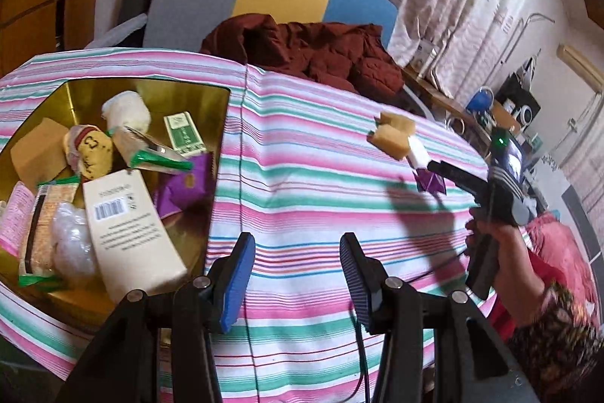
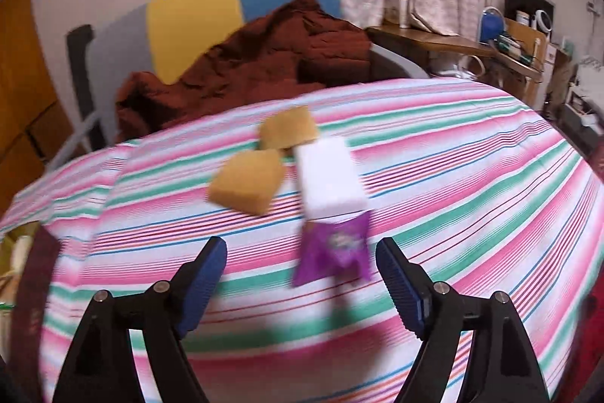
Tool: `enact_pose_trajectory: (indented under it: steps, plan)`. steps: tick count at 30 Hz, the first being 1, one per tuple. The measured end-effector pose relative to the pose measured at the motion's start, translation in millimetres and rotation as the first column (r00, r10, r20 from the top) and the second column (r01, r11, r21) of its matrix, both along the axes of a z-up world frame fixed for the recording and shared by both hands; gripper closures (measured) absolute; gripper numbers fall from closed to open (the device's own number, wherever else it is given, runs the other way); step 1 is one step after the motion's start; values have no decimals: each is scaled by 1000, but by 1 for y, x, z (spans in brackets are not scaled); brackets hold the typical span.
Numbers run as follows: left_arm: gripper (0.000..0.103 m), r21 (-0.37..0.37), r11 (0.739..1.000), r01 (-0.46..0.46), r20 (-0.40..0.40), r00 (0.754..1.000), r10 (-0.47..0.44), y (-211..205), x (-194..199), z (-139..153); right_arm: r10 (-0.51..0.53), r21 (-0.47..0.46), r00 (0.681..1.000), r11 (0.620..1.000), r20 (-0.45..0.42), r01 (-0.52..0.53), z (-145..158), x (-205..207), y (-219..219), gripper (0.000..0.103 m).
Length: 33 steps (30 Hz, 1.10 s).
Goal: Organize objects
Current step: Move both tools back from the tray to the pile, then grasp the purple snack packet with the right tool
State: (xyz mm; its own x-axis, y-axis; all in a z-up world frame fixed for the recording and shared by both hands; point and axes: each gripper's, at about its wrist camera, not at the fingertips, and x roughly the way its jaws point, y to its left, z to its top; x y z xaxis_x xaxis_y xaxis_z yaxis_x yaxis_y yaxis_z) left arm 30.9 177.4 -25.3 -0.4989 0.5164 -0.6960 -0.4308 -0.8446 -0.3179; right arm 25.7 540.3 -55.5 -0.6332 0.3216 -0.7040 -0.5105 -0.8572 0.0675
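Striped tablecloth (image 2: 472, 153) bears gold tin (image 1: 211, 123), sponges (image 2: 247, 186), purple packet (image 2: 334, 252).

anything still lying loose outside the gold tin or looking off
Yes. Four items lie loose on the striped cloth, away from the gold tin: two tan sponges, a white block and a purple packet, its top edge against the block. Nothing looks spilled or damaged.

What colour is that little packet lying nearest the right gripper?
Purple: the packet shows best in the right wrist view.
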Motion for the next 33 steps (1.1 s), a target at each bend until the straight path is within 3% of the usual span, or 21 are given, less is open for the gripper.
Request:
enact_pose_trajectory:
  steps: [4, 12, 19, 24, 33]
  plan:
    - [56, -27, 999, 18, 6, 1000, -18, 9, 0, -4, 35, -1, 998, 999, 50, -35, -14, -14, 14, 22]
    - [56, -49, 998, 46, 35, 998, -44, 28, -5, -12, 52, -45, 995, 998, 82, -48, -36, -23, 20, 51]
    - [56, -67, 994, 87, 61, 995, -83, 57, -15, -17, 48, -50, 997, 998, 55, -45, -38, -18, 19, 54]
    - [55, -78, 990, 119, 86, 990, -112, 87, -31, -21, -9, -39, 999, 999, 36, 11, -37, -3, 19, 54]
    - [41, -136, 965, 223, 124, 971, -206, 180, -87, -32, -86, -28, 996, 996, -5, 86, -35, 15, 21, 54]
